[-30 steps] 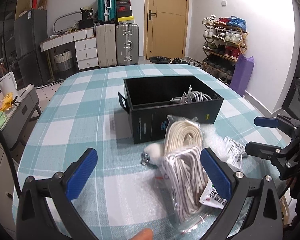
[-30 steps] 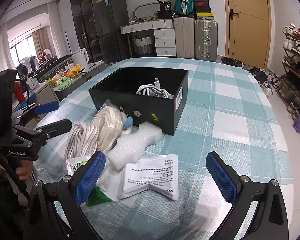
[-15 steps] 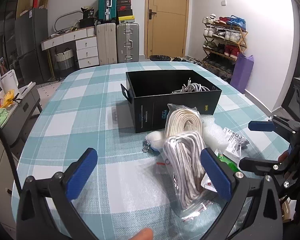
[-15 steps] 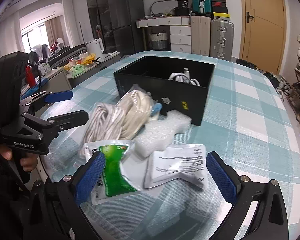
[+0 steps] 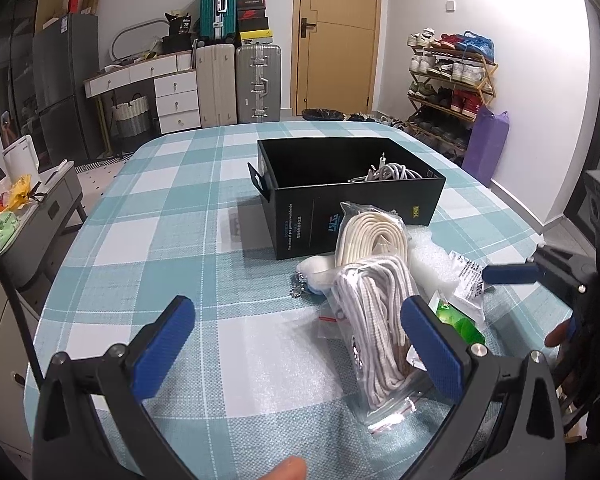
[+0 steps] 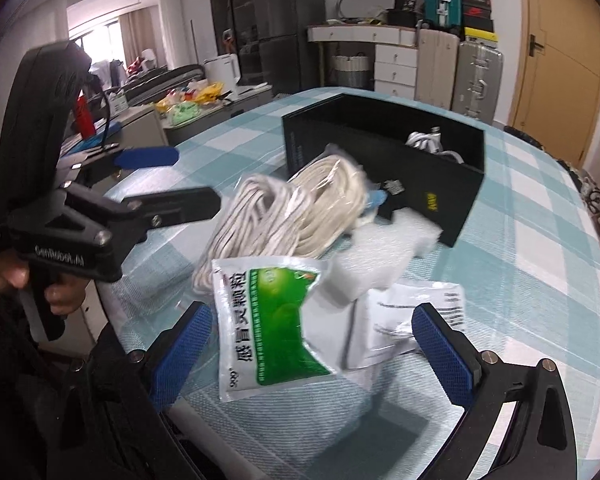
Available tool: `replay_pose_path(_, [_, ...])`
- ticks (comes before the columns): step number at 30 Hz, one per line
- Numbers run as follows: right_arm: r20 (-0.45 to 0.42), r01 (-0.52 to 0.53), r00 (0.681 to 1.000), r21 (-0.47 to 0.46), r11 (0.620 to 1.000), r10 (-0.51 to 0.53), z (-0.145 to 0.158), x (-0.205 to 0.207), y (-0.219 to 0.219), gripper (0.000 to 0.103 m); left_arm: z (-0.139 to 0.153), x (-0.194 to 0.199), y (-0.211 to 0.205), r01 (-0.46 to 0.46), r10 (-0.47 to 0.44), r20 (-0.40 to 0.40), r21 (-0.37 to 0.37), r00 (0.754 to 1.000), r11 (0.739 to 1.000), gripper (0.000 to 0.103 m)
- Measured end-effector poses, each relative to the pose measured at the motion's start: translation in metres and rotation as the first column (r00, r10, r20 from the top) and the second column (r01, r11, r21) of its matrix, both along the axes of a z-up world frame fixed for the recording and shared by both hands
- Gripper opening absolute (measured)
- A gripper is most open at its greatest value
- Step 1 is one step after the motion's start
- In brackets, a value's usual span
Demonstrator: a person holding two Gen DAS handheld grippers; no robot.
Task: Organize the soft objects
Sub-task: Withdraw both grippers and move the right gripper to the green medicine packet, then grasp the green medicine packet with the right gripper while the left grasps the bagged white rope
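A black box [image 5: 352,196] holding white cables [image 5: 388,171] stands mid-table. In front of it lie a bagged grey-white cord bundle [image 5: 376,324], a bagged cream rope coil [image 5: 374,232], white foam [image 5: 432,260], a white printed packet [image 5: 470,280] and a green-and-white sachet [image 6: 268,320]. My left gripper [image 5: 300,344] is open, above the table left of the cord bundle. My right gripper [image 6: 312,344] is open, low over the sachet at the table's near edge. The box [image 6: 384,164], cord bundle [image 6: 260,216] and rope coil [image 6: 332,196] show in the right wrist view.
A small white pouch with a keychain [image 5: 312,278] lies by the box. The checked tablecloth [image 5: 160,240] covers the table. Suitcases [image 5: 256,80], drawers and a shoe rack [image 5: 448,80] stand along the far walls. A side cabinet with clutter [image 5: 16,216] stands left.
Both grippers have pulled back from the box toward the table's near edge. The right gripper swung left, so the green sachet now lies between its fingers. Both stayed open.
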State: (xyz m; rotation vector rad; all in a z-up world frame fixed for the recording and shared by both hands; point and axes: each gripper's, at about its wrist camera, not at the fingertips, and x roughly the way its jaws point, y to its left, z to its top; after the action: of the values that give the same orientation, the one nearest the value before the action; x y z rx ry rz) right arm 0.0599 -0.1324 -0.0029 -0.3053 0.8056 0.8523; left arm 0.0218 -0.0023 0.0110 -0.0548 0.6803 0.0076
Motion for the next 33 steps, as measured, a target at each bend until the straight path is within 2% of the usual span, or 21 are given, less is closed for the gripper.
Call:
replay_pose_path(4, [-0.024, -0.036, 0.999, 0.004, 0.999, 0.036, -0.005, -0.002, 0.006, 0.090, 0.000, 0.001, 0.000, 0.000, 0.000, -0.003, -0.002, 1.000, 1.000, 0.103])
replay_pose_path(8, [-0.038, -0.078, 0.996, 0.004, 0.997, 0.078, -0.008, -0.005, 0.013, 0.084, -0.001, 0.004, 0.003, -0.004, 0.004, -0.009, -0.022, 1.000, 1.000, 0.103])
replay_pose_path(11, [-0.050, -0.107, 0.993, -0.005, 0.994, 0.106, -0.012, -0.007, 0.019, 0.075, -0.003, 0.005, 0.004, -0.007, 0.006, -0.013, -0.028, 1.000, 1.000, 0.103])
replay_pose_path(16, [-0.064, -0.127, 0.990, -0.014, 0.992, 0.126, -0.017, -0.006, 0.024, 0.053, -0.005, 0.006, 0.004, -0.008, 0.007, -0.022, -0.029, 1.000, 1.000, 0.103])
replay_pose_path(19, [-0.056, -0.134, 0.989, -0.002, 0.991, 0.133, -0.014, -0.006, 0.023, 0.044, -0.006, 0.007, 0.004, -0.005, 0.005, -0.025, -0.029, 1.000, 1.000, 0.103])
replay_pose_path(26, [-0.025, -0.130, 0.991, 0.080, 0.988, 0.133, 0.004, -0.007, 0.004, 0.042, -0.005, 0.006, 0.005, -0.007, 0.006, -0.024, -0.041, 1.000, 0.999, 0.103])
replay_pose_path(33, [0.039, -0.034, 0.999, 0.143, 0.989, 0.029, 0.023, -0.001, -0.026, 0.042, -0.006, 0.010, 0.004, 0.008, -0.011, -0.036, -0.064, 0.999, 0.998, 0.103])
